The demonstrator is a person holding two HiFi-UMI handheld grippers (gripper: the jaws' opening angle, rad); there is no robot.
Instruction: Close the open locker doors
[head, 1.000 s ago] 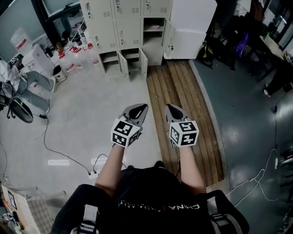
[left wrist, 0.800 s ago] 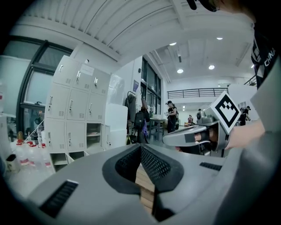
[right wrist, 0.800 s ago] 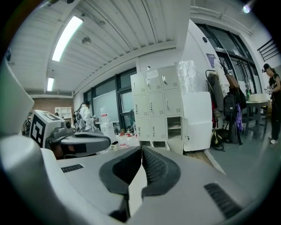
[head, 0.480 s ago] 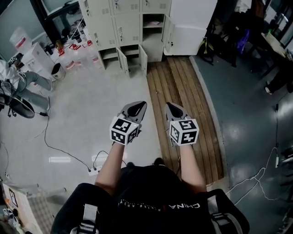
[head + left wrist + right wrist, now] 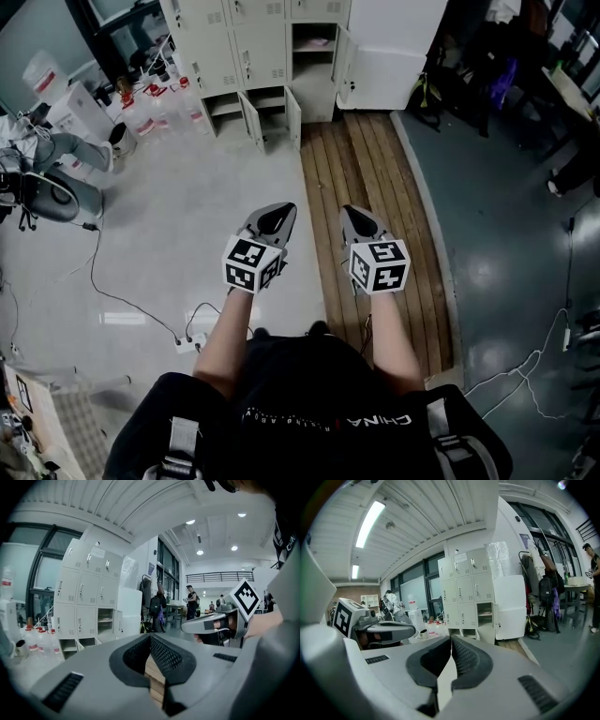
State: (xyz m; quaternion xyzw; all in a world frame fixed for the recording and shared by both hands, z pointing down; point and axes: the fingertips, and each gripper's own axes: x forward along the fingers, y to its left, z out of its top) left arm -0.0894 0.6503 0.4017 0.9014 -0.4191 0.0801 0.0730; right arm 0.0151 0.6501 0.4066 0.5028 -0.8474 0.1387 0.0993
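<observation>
1. Found well ahead, against the far wall: the lockers [image 5: 248,47], with two low doors [image 5: 253,124] hanging open in the bottom row and a taller door [image 5: 343,61] swung out beside a bare shelf space. Nowhere within reach yet.
2. Could bounce a door back open by shoving it too fast. Could leave one ajar by pushing near the hinge rather than at the free edge.
3. Could skip the low pair altogether: set close to the floor, needing a deep stoop, and easy to overlook after shutting the taller one.
4. Holding nothing: left tool [image 5: 279,212] and right tool [image 5: 352,214], both pinched tight, side by side and pointing forward. Fine for nudging, but likely to skid off smooth painted metal and scrape it.
5. Could trip on the walk in: raised edge of the wooden floor strip [image 5: 375,187] underfoot, plus a loose cable [image 5: 98,281] and power strip [image 5: 192,339] on the concrete to the left.
6. Could kick over the bottles [image 5: 155,117] crowded near the low doors.
</observation>
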